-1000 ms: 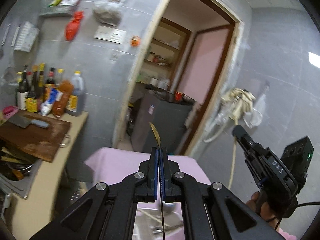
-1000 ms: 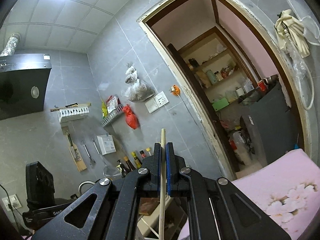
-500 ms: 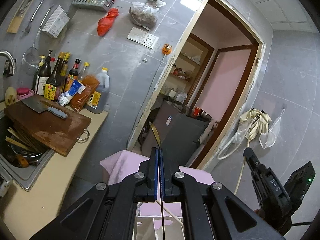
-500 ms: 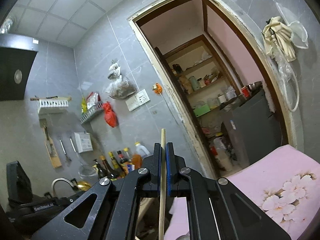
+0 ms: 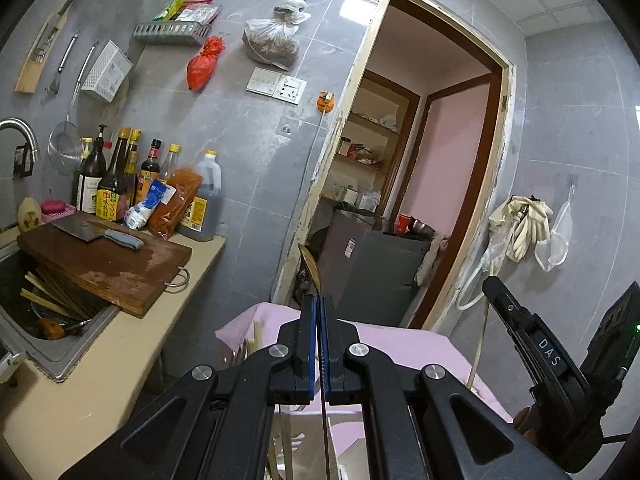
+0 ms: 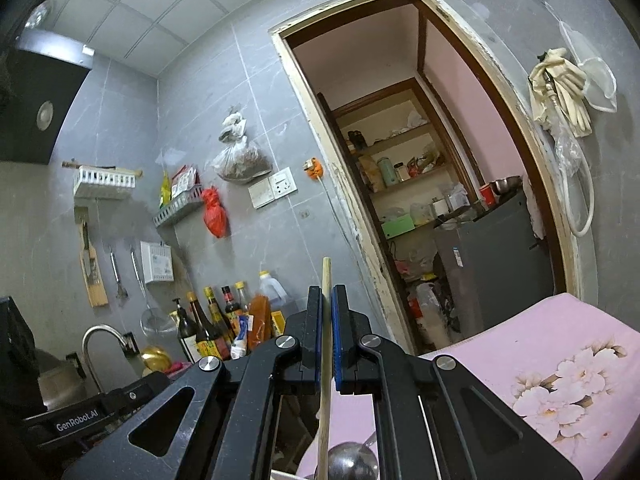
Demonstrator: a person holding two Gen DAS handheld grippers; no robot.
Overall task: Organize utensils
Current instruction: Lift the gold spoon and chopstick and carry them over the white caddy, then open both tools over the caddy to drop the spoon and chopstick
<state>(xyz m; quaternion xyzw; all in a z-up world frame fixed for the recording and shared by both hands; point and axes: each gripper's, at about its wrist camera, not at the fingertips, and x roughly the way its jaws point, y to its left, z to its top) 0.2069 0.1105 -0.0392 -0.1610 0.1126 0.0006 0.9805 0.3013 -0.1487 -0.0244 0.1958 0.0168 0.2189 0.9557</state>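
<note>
My left gripper [image 5: 319,300] is shut on a thin metal utensil [image 5: 311,268]. Its flat golden end sticks up above the fingertips and its shaft runs down between the jaws. My right gripper [image 6: 327,292] is shut on a pale wooden chopstick [image 6: 326,276] held upright; it shows at the right of the left wrist view [image 5: 496,292] with the chopstick [image 5: 478,344] hanging below. A round metal ladle bowl [image 6: 352,460] lies below the right gripper. Both grippers are held high over a table with a pink floral cloth [image 6: 560,368].
A counter [image 5: 104,376] on the left holds a wooden cutting board [image 5: 108,260] with a cleaver [image 5: 96,234], several sauce bottles [image 5: 120,184] and a sink [image 5: 44,312] with chopsticks in it. An open doorway [image 5: 420,184] lies straight ahead. Gloves [image 5: 524,224] hang on the right wall.
Both wrist views have tilted downward, so the counter, bottles and table sit higher in frame. Both grippers stay shut on their utensils.
</note>
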